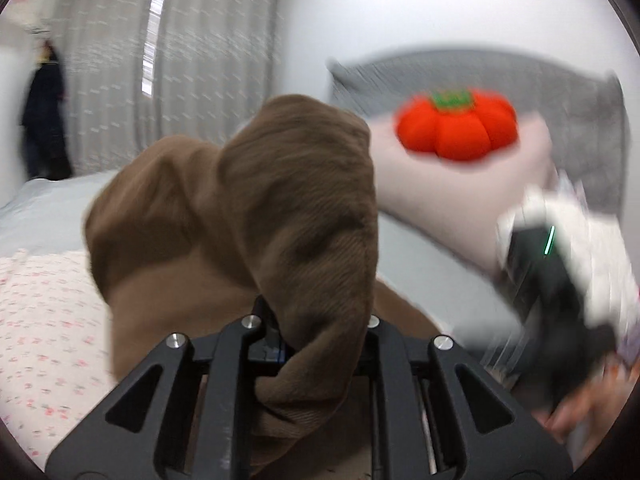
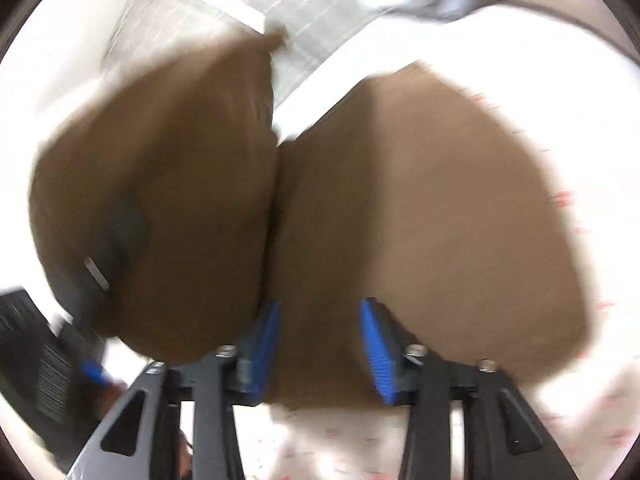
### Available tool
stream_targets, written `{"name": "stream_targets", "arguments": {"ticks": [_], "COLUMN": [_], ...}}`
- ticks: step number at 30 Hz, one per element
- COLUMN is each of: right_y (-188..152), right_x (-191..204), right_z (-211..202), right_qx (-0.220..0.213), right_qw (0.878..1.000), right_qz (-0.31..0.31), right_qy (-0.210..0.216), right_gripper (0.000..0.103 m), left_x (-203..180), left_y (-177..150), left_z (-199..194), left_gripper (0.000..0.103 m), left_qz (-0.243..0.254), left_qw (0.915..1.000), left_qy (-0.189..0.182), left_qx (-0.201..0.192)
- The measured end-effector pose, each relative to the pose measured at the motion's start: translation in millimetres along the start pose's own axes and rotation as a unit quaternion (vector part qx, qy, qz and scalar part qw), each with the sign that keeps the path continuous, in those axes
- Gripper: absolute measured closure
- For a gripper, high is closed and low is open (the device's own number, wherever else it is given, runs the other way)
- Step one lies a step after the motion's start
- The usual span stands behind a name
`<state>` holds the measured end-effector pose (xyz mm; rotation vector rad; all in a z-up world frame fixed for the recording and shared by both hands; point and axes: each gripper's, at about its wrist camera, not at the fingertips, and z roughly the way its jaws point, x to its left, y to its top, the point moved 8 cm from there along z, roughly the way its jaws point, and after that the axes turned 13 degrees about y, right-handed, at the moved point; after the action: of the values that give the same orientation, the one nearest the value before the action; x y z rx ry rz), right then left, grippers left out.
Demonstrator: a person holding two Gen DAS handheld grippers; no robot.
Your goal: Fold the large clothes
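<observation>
1. Left claw: clamped on a bunched fold of the brown garment, lifted above the bed; cloth trails down and away from it.
2. Right claw: blue pads spread wide, gripping nothing; garment lies flat dead ahead, between and beyond the pads.
3. Judgement: left has the cloth, right is closest to the flat panel. Views blurred.

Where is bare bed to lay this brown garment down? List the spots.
Bare blue sheet lies between floral quilt and curtain; another strip runs between brown garment and pillow. Crowded: pumpkin cushion tops the pillow; garment drapes the left tongs.
</observation>
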<state>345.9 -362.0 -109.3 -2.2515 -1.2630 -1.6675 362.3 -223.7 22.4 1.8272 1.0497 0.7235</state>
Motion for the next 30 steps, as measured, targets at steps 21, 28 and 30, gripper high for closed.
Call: {"name": "stream_targets", "arguments": {"ticks": [21, 28, 30], "right_y": [110.9, 149.1, 144.0], "right_x": [63.4, 74.5, 62.3], "right_z": [53.0, 135.5, 137.2], "right_qx": [0.076, 0.117, 0.111], "right_qw": [0.994, 0.991, 0.991], "right_qz": [-0.072, -0.051, -0.042], "right_qy": [0.008, -0.046, -0.064], "right_gripper": [0.03, 0.025, 0.024], "left_x": [2.6, 124.9, 156.0], "left_y": [-49.7, -34.2, -40.3], "left_z": [-81.0, -45.3, -25.7], "left_gripper": [0.032, 0.028, 0.028], "left_qz": [0.129, -0.017, -0.079], "left_qw": [0.9736, 0.9895, 0.9862], "left_qy": [-0.174, -0.106, -0.092], "left_qx": [0.073, 0.097, 0.113]}}
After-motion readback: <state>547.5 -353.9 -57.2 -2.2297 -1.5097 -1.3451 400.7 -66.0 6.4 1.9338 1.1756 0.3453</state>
